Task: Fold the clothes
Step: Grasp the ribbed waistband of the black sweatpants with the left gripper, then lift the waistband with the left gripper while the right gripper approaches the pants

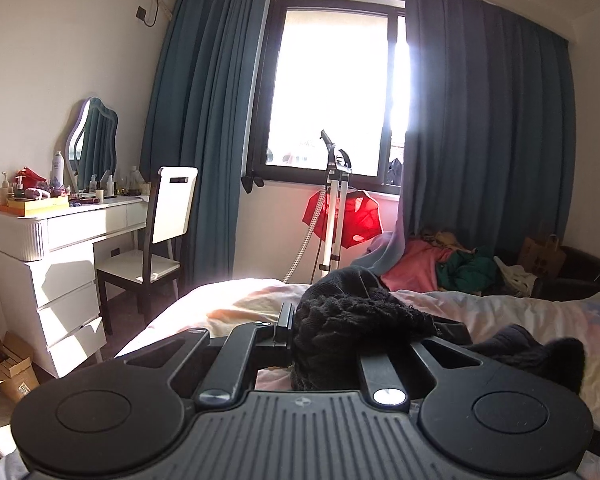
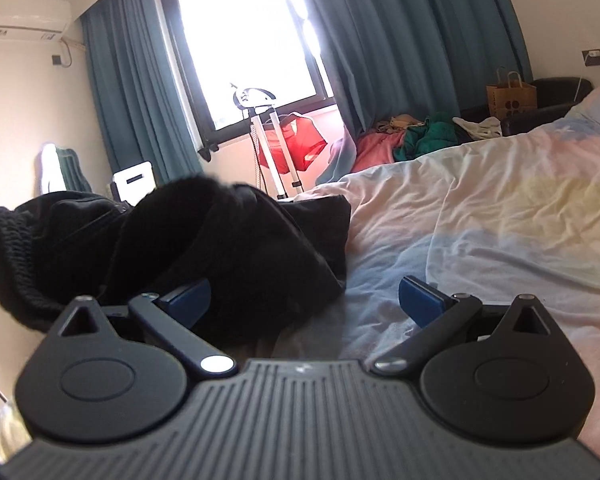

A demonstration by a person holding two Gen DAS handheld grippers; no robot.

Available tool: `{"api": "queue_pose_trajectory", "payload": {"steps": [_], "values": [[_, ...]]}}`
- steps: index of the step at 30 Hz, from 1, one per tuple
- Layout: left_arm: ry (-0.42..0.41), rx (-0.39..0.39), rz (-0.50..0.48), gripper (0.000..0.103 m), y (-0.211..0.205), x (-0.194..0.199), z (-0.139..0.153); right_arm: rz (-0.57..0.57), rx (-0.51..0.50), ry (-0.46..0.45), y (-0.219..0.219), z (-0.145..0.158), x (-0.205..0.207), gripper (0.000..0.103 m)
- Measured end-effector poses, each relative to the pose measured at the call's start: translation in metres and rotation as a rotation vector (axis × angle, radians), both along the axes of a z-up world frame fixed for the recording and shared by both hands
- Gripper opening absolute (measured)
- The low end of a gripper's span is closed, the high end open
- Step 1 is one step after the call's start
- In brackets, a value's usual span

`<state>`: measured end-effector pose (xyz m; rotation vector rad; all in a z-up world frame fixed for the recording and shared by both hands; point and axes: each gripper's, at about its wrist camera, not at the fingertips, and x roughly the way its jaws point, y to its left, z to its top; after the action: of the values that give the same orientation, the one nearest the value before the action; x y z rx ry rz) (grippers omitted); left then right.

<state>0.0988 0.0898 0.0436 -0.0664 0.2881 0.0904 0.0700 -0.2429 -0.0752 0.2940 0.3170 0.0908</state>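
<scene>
My left gripper (image 1: 296, 332) is clamped on a bunch of the black knit garment (image 1: 360, 312); only its left finger shows, and the cloth swallows the other one and drapes over the linkage on that side. From this camera the garment rises in a hump in front of the fingers, with a second dark fold (image 1: 540, 354) lying lower toward the right on the bed (image 1: 520, 312).

My right gripper (image 2: 312, 300) is spread wide, its blue pads (image 2: 418, 296) holding nothing. The left pad sits against or under the hem of the black garment (image 2: 204, 248); I cannot tell whether it touches. The right pad hovers over bare quilt.

In the right wrist view the garment is heaped toward the bed's left side, its ribbed edge (image 2: 8, 256) hanging out at the far left. The quilt runs open and wrinkled to the right of the heap, all the way toward the head end, so there is free room on that side.

Beyond the bed's far edge stands a garment steamer (image 1: 334, 204) with a red item (image 1: 354, 216) hung on it, and beside it a pile of clothes (image 1: 444, 264) under the blue curtains (image 1: 480, 140). Off the bed's left edge a strip of floor separates it from a chair (image 1: 164, 232) and a white dressing table (image 1: 56, 240).
</scene>
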Motion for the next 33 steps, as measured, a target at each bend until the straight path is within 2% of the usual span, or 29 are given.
{"api": "queue_pose_trajectory", "payload": {"steps": [2, 5, 10, 13, 16, 19, 22, 24, 26, 28, 30, 31, 33], "values": [[0.030, -0.015, 0.008, 0.010, 0.025, -0.008, -0.012, 0.044, -0.058, 0.065, 0.014, -0.002, 0.001, 0.100], [0.100, -0.015, 0.067, 0.010, 0.053, -0.002, -0.054, 0.113, -0.100, 0.111, 0.036, -0.005, -0.003, 0.097], [0.213, -0.117, 0.109, 0.010, 0.097, 0.015, -0.085, 0.219, -0.235, 0.173, 0.073, -0.011, -0.009, 0.096], [0.216, -0.145, 0.112, 0.011, 0.110, 0.017, -0.089, 0.287, -0.365, 0.231, 0.098, -0.024, -0.007, 0.090], [0.222, -0.102, 0.114, 0.011, 0.104, 0.019, -0.092, 0.328, -0.456, 0.288, 0.113, -0.037, -0.008, 0.089], [0.214, -0.071, 0.109, 0.012, 0.094, 0.023, -0.091, 0.321, -0.474, 0.283, 0.112, -0.042, -0.005, 0.089], [0.229, -0.098, 0.117, 0.012, 0.096, 0.029, -0.094, 0.275, -0.464, 0.309, 0.108, -0.049, 0.010, 0.088], [0.238, -0.113, 0.121, 0.013, 0.100, 0.030, -0.097, 0.252, -0.443, 0.299, 0.105, -0.050, 0.013, 0.074], [0.242, -0.105, 0.123, 0.013, 0.098, 0.031, -0.098, 0.201, -0.440, 0.275, 0.102, -0.047, 0.014, 0.055], [0.246, -0.100, 0.127, 0.013, 0.098, 0.031, -0.098, 0.155, -0.425, 0.254, 0.096, -0.043, 0.013, 0.048], [0.249, -0.095, 0.130, 0.014, 0.097, 0.031, -0.098, 0.106, -0.392, 0.231, 0.089, -0.038, 0.011, 0.038], [0.251, -0.092, 0.132, 0.014, 0.097, 0.032, -0.098, 0.068, -0.396, 0.208, 0.085, -0.034, 0.008, 0.027], [0.254, -0.088, 0.135, 0.016, 0.096, 0.032, -0.098, -0.006, -0.404, 0.162, 0.078, -0.025, 0.002, 0.023]]}}
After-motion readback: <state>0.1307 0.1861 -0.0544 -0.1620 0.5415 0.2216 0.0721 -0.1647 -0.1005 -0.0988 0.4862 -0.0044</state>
